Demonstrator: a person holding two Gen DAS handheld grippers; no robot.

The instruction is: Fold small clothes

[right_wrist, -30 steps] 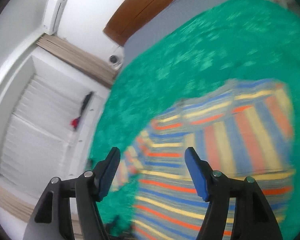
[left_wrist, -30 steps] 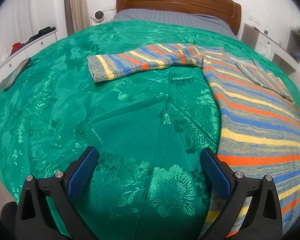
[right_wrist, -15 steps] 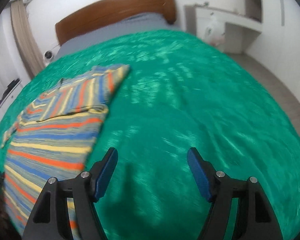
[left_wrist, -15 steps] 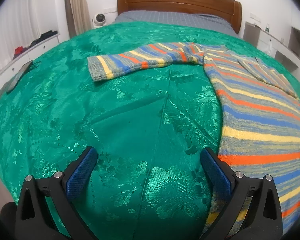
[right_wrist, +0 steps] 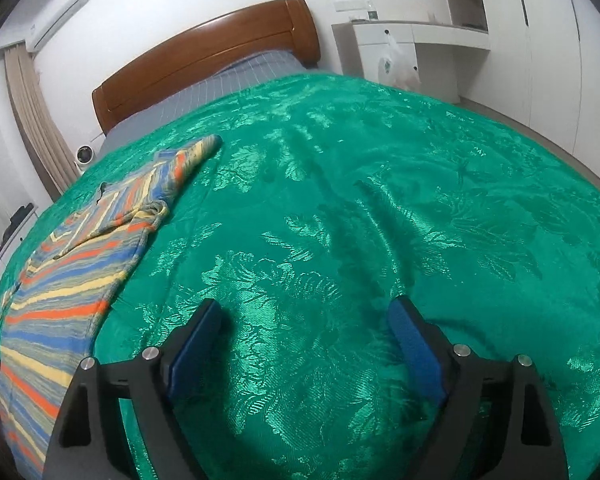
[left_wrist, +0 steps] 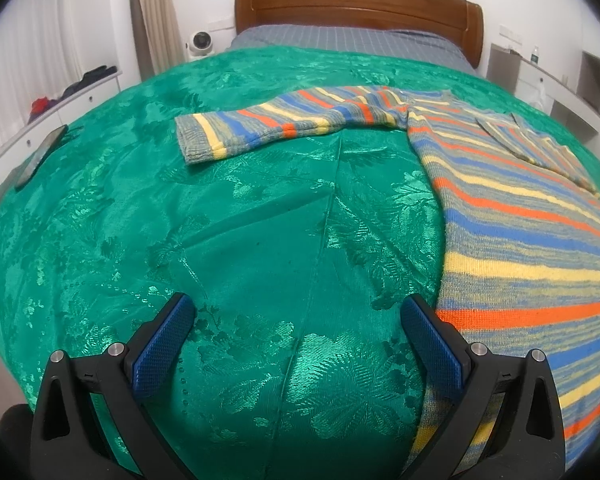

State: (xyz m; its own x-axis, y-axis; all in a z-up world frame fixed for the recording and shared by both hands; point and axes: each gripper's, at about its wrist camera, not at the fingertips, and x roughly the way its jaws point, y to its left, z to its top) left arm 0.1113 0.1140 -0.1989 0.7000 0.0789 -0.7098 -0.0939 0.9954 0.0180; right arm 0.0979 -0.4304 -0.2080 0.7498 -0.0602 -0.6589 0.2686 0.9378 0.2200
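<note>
- Right claw: jaws opening wide, nothing between them, now low over bare bedspread; a second ago it was above the sweater
- Left claw: wide, empty, unmoved, near bed's foot edge
- Sweater flat, left sleeve out toward headboard, right sleeve folded in
- Right side looks done; left sleeve probably next

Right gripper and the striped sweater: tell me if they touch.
Apart. The right wrist view shows the right gripper, jaws opening, over bare green bedspread, the sweater off to the side.
</note>
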